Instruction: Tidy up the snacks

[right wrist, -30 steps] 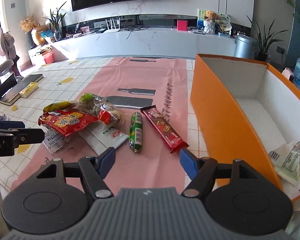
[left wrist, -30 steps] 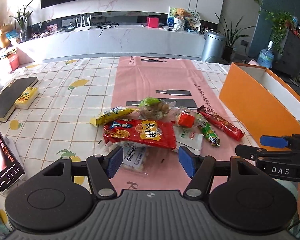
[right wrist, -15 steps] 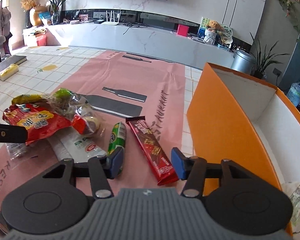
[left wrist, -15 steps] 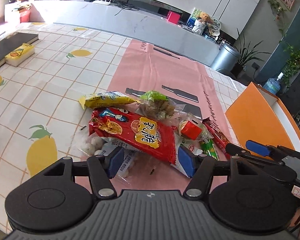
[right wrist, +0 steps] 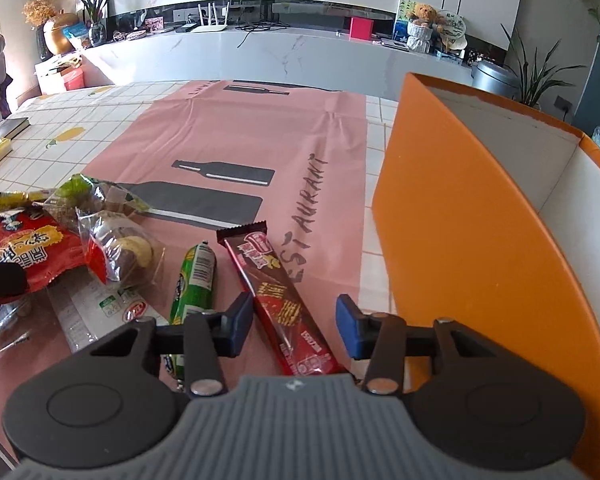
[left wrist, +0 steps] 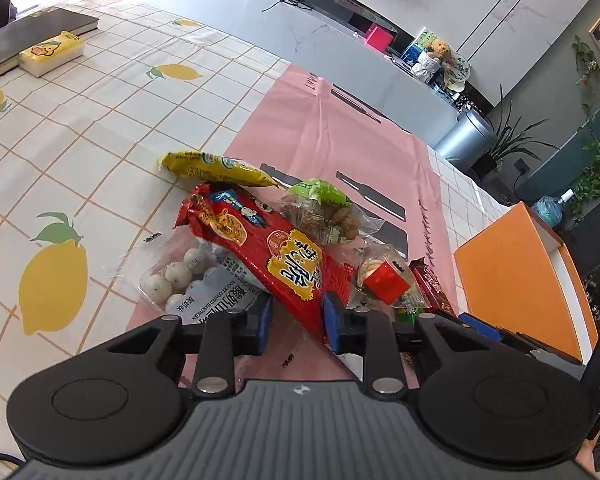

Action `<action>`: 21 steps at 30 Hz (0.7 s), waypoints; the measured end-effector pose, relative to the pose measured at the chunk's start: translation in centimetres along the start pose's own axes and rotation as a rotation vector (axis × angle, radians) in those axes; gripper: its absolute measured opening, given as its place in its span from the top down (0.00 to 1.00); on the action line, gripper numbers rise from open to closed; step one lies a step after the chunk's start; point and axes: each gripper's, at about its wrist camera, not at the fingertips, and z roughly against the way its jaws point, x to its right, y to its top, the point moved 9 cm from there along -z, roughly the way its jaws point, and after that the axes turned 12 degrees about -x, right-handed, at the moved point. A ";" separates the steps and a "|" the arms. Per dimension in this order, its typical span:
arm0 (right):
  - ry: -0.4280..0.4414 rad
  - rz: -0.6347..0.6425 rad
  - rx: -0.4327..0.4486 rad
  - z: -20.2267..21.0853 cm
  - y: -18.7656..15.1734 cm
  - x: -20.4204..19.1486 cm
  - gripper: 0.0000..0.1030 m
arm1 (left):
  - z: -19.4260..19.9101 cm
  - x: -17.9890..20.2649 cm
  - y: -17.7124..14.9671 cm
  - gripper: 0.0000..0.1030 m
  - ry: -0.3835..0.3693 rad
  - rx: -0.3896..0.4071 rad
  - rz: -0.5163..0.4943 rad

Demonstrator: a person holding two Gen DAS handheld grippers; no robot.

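Note:
A heap of snacks lies on the pink runner (right wrist: 260, 140). My left gripper (left wrist: 298, 320) is shut on the near end of the red snack packet (left wrist: 260, 248), which lies over a clear bag of white balls (left wrist: 176, 280). Around it are a yellow packet (left wrist: 216, 168), a green-topped bag of nuts (left wrist: 324, 208) and a small clear packet with a red piece (left wrist: 384, 280). My right gripper (right wrist: 294, 322) straddles the red wafer bar (right wrist: 276, 292); its jaws are closing, and the right pad is still clear of the bar. A green sausage stick (right wrist: 194, 280) lies just left of it.
The orange box (right wrist: 460, 240) stands open-topped on the right, close to my right gripper, and shows too in the left wrist view as the orange box (left wrist: 512, 280). A dark book (left wrist: 32, 36) and a yellow pack (left wrist: 52, 54) lie far left. A flat white packet (right wrist: 96, 312) lies under the heap.
My left gripper rolled, dropped onto the heap and closed on the red packet. My right gripper moved forward and down over the wafer bar, and its jaws narrowed.

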 end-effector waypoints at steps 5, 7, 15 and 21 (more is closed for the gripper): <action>-0.008 0.031 0.013 0.7 -0.4 -0.8 0.78 | 0.8 0.3 -0.6 0.92 -0.004 -0.024 -0.041; 0.000 0.023 0.005 1.2 -0.7 -0.9 0.78 | 1.3 0.3 -1.0 0.93 -0.011 -0.038 -0.055; 0.080 -0.097 -0.105 3.1 -3.9 -1.2 0.79 | 3.1 0.1 -3.9 0.94 -0.074 -0.185 -0.116; 0.100 -0.082 -0.112 4.2 -5.8 -2.4 0.81 | 2.8 -1.0 -6.0 0.91 0.007 -0.264 -0.174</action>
